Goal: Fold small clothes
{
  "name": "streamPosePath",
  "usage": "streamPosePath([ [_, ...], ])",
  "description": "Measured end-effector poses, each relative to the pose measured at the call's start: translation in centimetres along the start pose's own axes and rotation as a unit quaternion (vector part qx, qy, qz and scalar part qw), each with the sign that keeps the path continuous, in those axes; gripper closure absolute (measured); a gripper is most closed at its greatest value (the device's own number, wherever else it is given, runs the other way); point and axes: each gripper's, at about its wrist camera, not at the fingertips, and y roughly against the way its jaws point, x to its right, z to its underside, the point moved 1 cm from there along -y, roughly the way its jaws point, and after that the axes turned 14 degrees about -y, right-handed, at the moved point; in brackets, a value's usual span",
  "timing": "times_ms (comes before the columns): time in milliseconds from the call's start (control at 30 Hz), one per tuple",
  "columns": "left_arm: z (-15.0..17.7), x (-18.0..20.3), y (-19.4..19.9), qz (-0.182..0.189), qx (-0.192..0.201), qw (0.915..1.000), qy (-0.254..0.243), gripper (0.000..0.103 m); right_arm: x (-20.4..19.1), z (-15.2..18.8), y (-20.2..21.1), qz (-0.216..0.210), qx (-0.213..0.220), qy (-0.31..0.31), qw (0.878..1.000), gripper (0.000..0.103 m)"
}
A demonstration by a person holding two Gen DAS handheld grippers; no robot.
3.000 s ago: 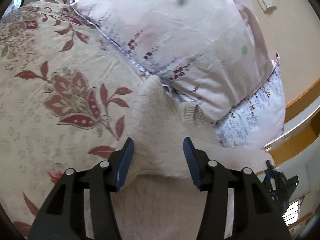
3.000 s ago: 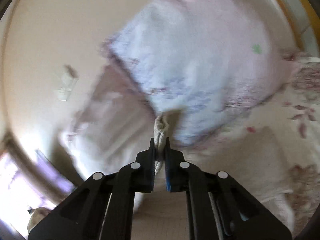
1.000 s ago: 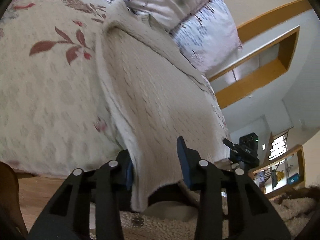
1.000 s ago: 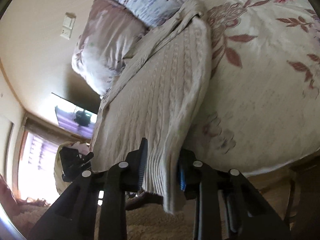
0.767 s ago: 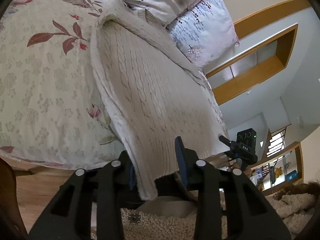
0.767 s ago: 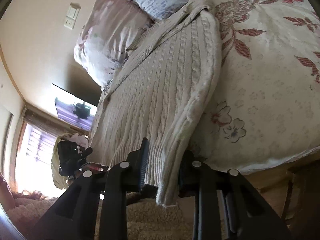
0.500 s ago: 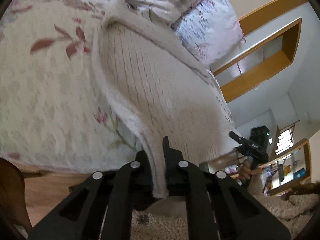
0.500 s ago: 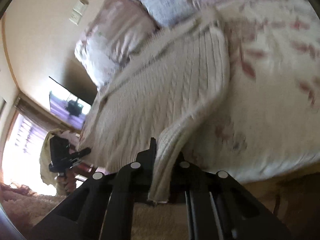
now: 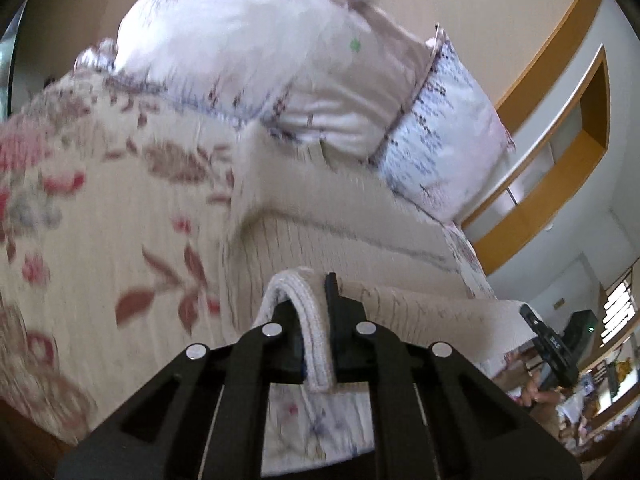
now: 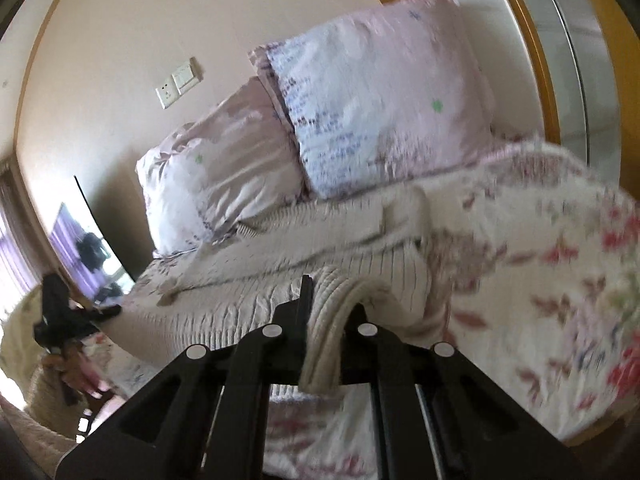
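Observation:
A cream cable-knit sweater lies on the floral bedspread, its collar end by the pillows. My left gripper is shut on the sweater's ribbed bottom hem at its left corner, lifted above the bed. In the right wrist view the sweater spreads ahead, and my right gripper is shut on the hem's right corner, also lifted. The hem folds over between each pair of fingers. Both views are blurred by motion.
Two pale floral pillows lean on the wall behind the sweater. A wooden shelf frame is at the right. The other gripper shows at each view's edge. The bed edge is just below.
Both grippers closed on the sweater's bottom hem corners at the bed edge, then lifted and carried them up and forward toward the pillows.

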Motion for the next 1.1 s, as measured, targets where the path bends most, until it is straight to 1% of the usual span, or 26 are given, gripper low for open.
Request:
streamPosePath([
  [133,-3.0,0.2,-0.8,-0.02,0.013,0.9996,-0.014,0.097,-1.5,-1.9,-0.9,0.014,0.021,0.032,0.999,0.096],
  [267,-5.6,0.9,-1.4,-0.044,0.027,0.9977,-0.045,0.097,-2.8,-3.7,-2.2,0.031,0.03,0.059,0.997,0.096],
  [333,-7.1,1.3,-1.8,-0.054,0.036,0.9959,-0.063,0.097,-3.2,-4.4,-2.7,0.039,0.033,0.067,0.996,0.096],
  [433,-9.4,1.5,-2.8,-0.065,0.048,0.9938,-0.076,0.097,-3.6,-6.3,-4.2,0.047,0.042,0.071,0.995,0.096],
  [500,-10.8,1.4,-3.7,-0.07,0.055,0.993,-0.077,0.097,-3.8,-7.3,-5.2,0.048,0.048,0.071,0.995,0.096],
  [600,-13.2,0.6,-6.2,-0.071,0.059,0.9938,-0.063,0.097,-3.7,-9.0,-7.6,0.052,0.05,0.063,0.995,0.096],
  [733,-15.0,-1.1,-10.2,-0.076,0.045,0.9954,-0.036,0.097,-2.4,-10.6,-11.7,0.059,0.038,0.029,0.997,0.096],
  [833,-15.4,-2.9,-13.5,-0.077,0.025,0.9966,-0.012,0.097,-1.3,-10.8,-14.6,0.071,0.022,0.011,0.997,0.096],
  [933,-14.9,-4.6,-16.8,-0.087,-0.006,0.9962,0.007,0.097,0.8,-10.7,-18.1,0.09,-0.011,-0.016,0.996,0.096],
  [967,-14.5,-5.2,-17.9,-0.088,-0.018,0.9959,0.015,0.097,2.1,-10.4,-19.8,0.099,-0.033,-0.039,0.994,0.096],
  [1033,-13.7,-6.4,-19.7,-0.084,-0.042,0.9948,0.04,0.097,3.8,-9.8,-21.8,0.114,-0.061,-0.068,0.989,0.096],
  [1100,-13.3,-7.1,-20.7,-0.077,-0.052,0.9942,0.053,0.097,5.0,-9.3,-23.2,0.126,-0.08,-0.089,0.985,0.095],
])
